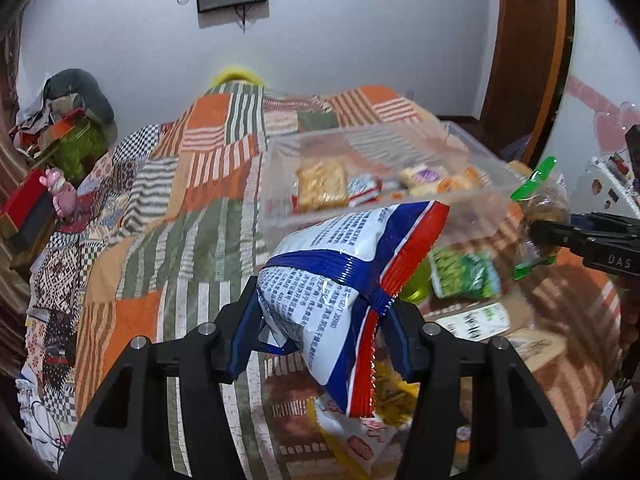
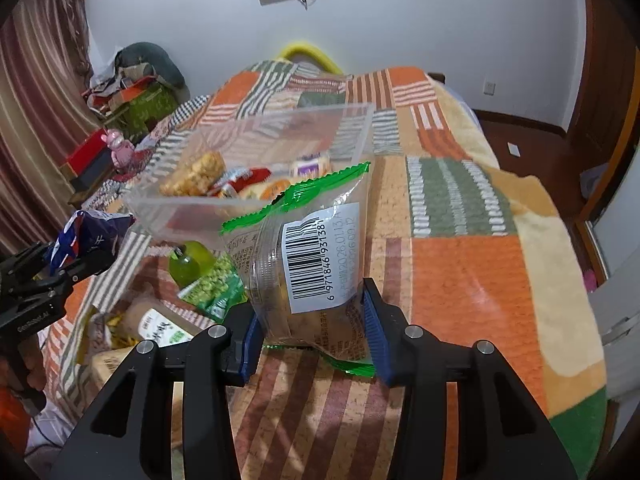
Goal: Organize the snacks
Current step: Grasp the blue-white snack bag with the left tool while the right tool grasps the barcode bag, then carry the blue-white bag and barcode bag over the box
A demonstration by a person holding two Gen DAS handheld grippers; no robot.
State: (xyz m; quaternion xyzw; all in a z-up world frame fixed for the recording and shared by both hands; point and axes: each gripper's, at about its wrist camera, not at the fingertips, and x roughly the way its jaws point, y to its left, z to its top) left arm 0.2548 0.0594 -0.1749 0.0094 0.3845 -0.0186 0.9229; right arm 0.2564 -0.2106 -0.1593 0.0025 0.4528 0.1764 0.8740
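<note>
My left gripper (image 1: 322, 304) is shut on a white, blue and red snack bag (image 1: 352, 248), held above the blanket just in front of the clear plastic bin (image 1: 280, 216). My right gripper (image 2: 310, 312) is shut on a clear bag with green edges and a barcode label (image 2: 312, 256), beside the bin's (image 2: 248, 128) near right corner. Several small snack packs lie inside the bin. In the right wrist view the left gripper (image 2: 60, 264) shows at the far left with the blue bag (image 2: 92, 232). A green pea packet (image 2: 216, 288) and other loose snacks lie between the two grippers.
Everything rests on a bed covered by an orange, green and striped patchwork blanket (image 2: 460, 280). A green jelly cup (image 2: 192, 264) stands by the pea packet. Red boxes and a pink toy (image 1: 60, 192) sit off the left side. A wooden door (image 1: 528, 40) stands at the right.
</note>
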